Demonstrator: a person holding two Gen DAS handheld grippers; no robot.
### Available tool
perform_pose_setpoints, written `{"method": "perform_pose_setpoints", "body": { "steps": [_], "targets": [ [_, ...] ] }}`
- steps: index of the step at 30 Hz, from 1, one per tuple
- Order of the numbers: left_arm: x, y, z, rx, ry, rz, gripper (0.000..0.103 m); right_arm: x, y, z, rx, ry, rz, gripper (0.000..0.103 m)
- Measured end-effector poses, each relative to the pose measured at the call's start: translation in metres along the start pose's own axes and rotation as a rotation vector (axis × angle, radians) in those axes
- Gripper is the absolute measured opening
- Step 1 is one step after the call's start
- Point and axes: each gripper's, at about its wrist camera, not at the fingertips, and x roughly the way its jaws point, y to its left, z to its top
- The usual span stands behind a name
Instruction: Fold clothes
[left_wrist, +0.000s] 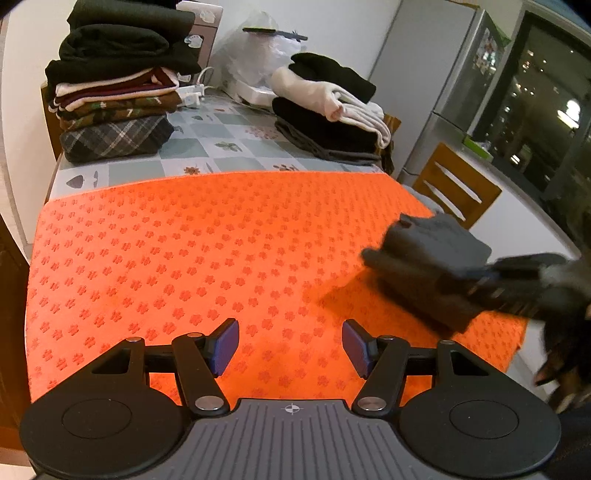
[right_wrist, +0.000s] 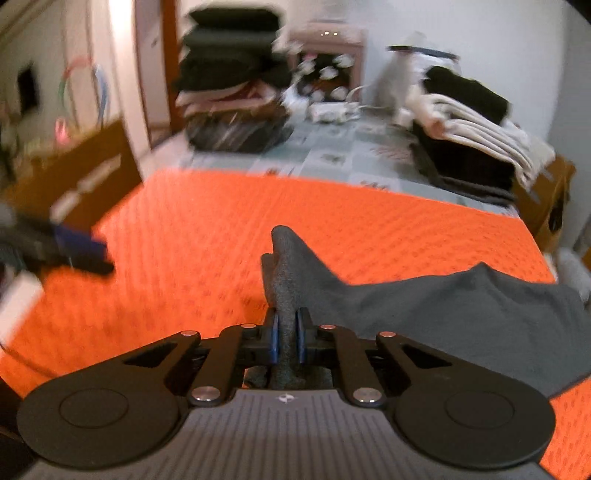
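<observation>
In the left wrist view, the left gripper (left_wrist: 290, 347) is held wide apart and empty above the orange mat (left_wrist: 192, 258); ahead to its right, a gray garment (left_wrist: 428, 266) is seen. In the right wrist view, that garment (right_wrist: 461, 314) is pinched between the closed fingers of the right gripper (right_wrist: 287, 341).

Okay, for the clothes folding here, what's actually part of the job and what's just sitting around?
Part of the job:
- dark grey garment, pinched by the right gripper
- left gripper, open, holding nothing
- orange mat
- tall folded stack
- black and white pile

Lying about:
- plastic bag
- power strip
- fridge
</observation>
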Motion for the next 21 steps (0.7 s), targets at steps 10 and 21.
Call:
{"method": "perform_pose_setpoints", "body": {
  "steps": [10,21],
  "targets": [
    [0.045,-0.064,0.026,-0.047,-0.036,0.05,0.065,-0.047,-0.17,0.024,0.325,-0.087,0.14,0.012],
    [0.115,-0.179,0.058,-0.011,-0.027,0.058,0.065,0.017,-0.34,-0.03,0.519,0.05,0.252,0.012]
  ]
}}
